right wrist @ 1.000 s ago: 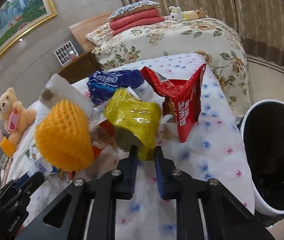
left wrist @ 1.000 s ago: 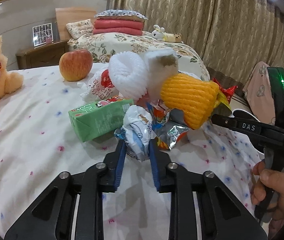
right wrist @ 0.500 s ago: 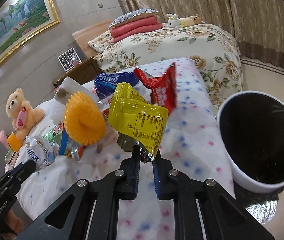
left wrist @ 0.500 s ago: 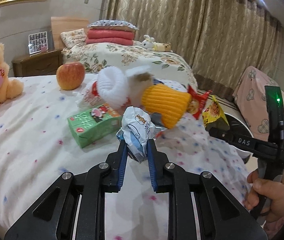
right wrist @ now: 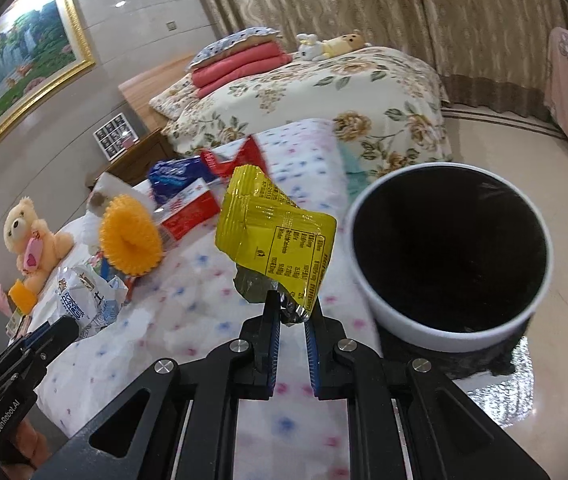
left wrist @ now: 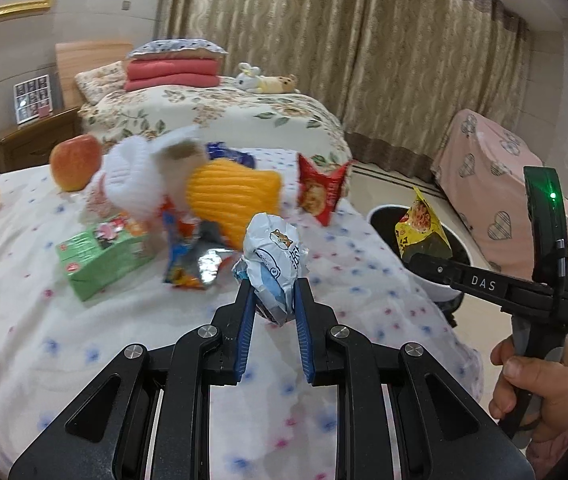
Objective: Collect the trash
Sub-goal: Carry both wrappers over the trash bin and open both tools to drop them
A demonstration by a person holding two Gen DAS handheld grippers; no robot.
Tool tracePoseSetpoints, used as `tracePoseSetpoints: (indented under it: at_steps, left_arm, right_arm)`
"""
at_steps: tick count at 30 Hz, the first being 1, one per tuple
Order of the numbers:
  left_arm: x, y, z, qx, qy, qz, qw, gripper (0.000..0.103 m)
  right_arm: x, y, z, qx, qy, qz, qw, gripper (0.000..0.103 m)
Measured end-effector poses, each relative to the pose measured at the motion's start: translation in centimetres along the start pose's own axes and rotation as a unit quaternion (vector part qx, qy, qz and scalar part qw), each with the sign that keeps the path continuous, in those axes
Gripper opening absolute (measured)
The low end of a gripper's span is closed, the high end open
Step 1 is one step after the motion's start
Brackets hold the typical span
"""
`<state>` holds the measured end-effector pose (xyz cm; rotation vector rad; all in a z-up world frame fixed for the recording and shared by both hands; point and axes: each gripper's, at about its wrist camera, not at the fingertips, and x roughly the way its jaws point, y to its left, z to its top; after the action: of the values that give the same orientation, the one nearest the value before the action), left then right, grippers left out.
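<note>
My left gripper is shut on a crumpled white and blue wrapper, held above the bed. My right gripper is shut on a yellow snack bag, held in the air just left of the white bin with its black liner. In the left wrist view the yellow bag hangs over the bin. Trash left on the bed: an orange foam net, a white foam net, a green carton, a red bag, a foil wrapper.
An apple and a teddy bear sit on the white dotted bedspread. A second bed with a floral cover stands behind. A pink covered seat is beyond the bin.
Both grippers lifted their catches off the pile and swung right. The yellow bag went from the bed to beside the bin's mouth. The white wrapper rose clear of the pile.
</note>
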<state>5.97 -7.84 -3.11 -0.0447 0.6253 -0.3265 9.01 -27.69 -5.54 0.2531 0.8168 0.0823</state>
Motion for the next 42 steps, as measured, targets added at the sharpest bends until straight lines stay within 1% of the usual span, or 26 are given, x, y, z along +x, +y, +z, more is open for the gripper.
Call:
tracePoseSetpoints:
  at_steps: [11,19,24,33,42]
  left_arm:
    - [2.6,-3.8,1.2,0.026,0.011,-0.036,0.999,0.018]
    - [4.0,-6.9,2.4,0.047,0.014,-0.061,0.9969,0.018]
    - [5.2,-8.6,3.1,0.058,0.018,-0.074,0.9954,0.018]
    - [7.6,-10.6,4.2,0.068,0.026,-0.085,0.9937,0.018]
    - [9.7,-12.2,4.9,0.071,0.042,-0.098,0.9918,0.019]
  right_arm:
    - [-1.4,-4.5,0.3,0.034,-0.01,-0.033,0.999,0.012]
    - [-1.4,-6.7,0.8,0.05,-0.009,-0.048,0.998,0.012]
    - [-1.2,-8.0,1.0,0.056,-0.005,-0.053,0.997,0.012]
    - [-0.5,-10.0,1.5,0.064,0.007,-0.062,0.996,0.012]
    - [0.4,-11.4,2.0,0.072,0.021,-0.059,0.995,0.012]
